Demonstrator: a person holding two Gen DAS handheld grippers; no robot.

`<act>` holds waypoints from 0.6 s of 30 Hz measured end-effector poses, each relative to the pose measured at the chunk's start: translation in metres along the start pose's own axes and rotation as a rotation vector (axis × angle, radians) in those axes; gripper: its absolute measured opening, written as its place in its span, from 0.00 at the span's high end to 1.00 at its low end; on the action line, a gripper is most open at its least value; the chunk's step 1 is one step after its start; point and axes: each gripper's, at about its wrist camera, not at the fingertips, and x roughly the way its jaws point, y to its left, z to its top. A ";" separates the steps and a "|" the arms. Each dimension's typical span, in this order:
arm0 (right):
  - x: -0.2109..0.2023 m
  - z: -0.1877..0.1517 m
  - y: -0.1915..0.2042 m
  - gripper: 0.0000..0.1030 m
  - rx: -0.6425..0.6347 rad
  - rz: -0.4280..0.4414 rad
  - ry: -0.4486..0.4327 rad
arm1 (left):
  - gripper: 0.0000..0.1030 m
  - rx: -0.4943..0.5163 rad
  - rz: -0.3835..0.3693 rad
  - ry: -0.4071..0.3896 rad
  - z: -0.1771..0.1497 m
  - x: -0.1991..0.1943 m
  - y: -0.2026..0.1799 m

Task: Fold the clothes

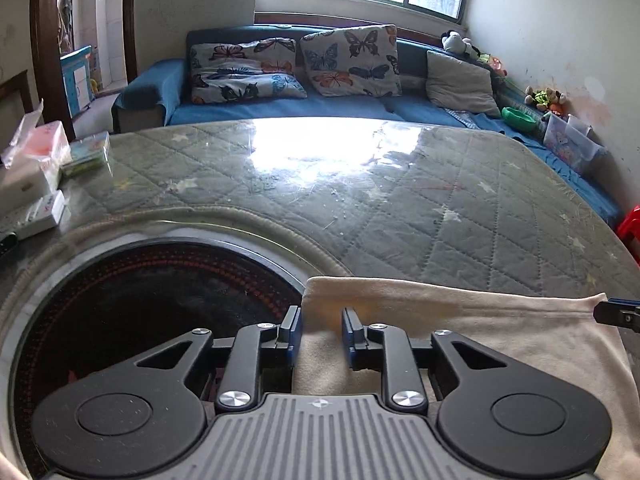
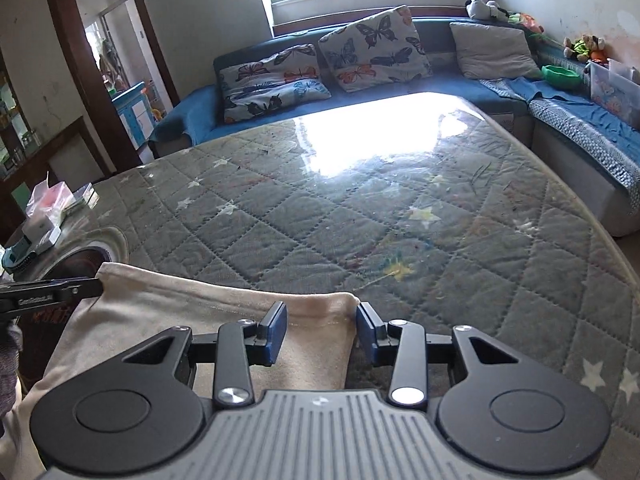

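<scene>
A cream cloth (image 1: 460, 320) lies flat on the glass-topped table, its far edge straight. My left gripper (image 1: 321, 330) is open, its jaws straddling the cloth's far left corner just above it. My right gripper (image 2: 322, 326) is open over the cloth's far right corner (image 2: 344, 304), with cloth between the fingers. The cloth also shows in the right wrist view (image 2: 180, 320). The right gripper's tip shows at the right edge of the left wrist view (image 1: 618, 312). The left gripper's finger shows at the left edge of the right wrist view (image 2: 52, 290).
The table (image 1: 360, 200) has a quilted grey cover under glass and a round black cooktop (image 1: 140, 320) at the near left. Boxes and packets (image 1: 36, 168) sit at the left edge. A blue sofa (image 1: 320, 104) with cushions runs behind and to the right.
</scene>
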 end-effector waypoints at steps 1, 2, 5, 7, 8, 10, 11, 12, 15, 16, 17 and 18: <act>0.000 0.000 0.000 0.68 -0.005 -0.003 0.001 | 0.85 0.009 -0.006 -0.007 -0.001 0.000 0.000; 0.001 -0.001 0.002 0.70 -0.010 -0.006 0.005 | 0.90 0.017 -0.011 -0.014 -0.002 0.000 0.000; 0.002 -0.001 0.004 0.85 -0.014 -0.014 0.007 | 0.96 0.039 -0.001 -0.041 -0.004 -0.002 -0.001; 0.002 -0.001 0.006 0.93 -0.015 -0.024 -0.001 | 0.97 0.046 0.030 -0.075 -0.003 -0.007 -0.003; 0.001 0.000 0.006 0.95 -0.012 -0.030 -0.009 | 0.97 0.043 0.038 -0.098 -0.003 -0.011 -0.003; -0.005 0.003 0.010 0.95 -0.019 -0.032 -0.052 | 0.97 0.024 0.048 -0.140 -0.001 -0.019 0.001; -0.007 0.005 0.012 0.95 -0.026 -0.033 -0.070 | 0.97 0.019 0.056 -0.152 0.000 -0.020 0.002; -0.008 0.007 0.014 0.95 -0.033 -0.031 -0.084 | 0.97 0.023 0.064 -0.150 0.001 -0.019 0.003; 0.004 0.013 0.021 0.95 -0.051 -0.039 -0.062 | 0.96 0.027 0.081 -0.114 0.002 -0.009 0.007; 0.011 0.014 0.022 0.95 -0.063 -0.048 -0.044 | 0.96 0.026 0.085 -0.100 0.002 -0.006 0.008; 0.016 0.015 0.023 0.93 -0.069 -0.053 -0.028 | 0.95 0.022 0.088 -0.089 0.002 -0.004 0.010; 0.018 0.015 0.024 0.93 -0.073 -0.059 -0.022 | 0.93 0.018 0.092 -0.079 0.002 -0.002 0.011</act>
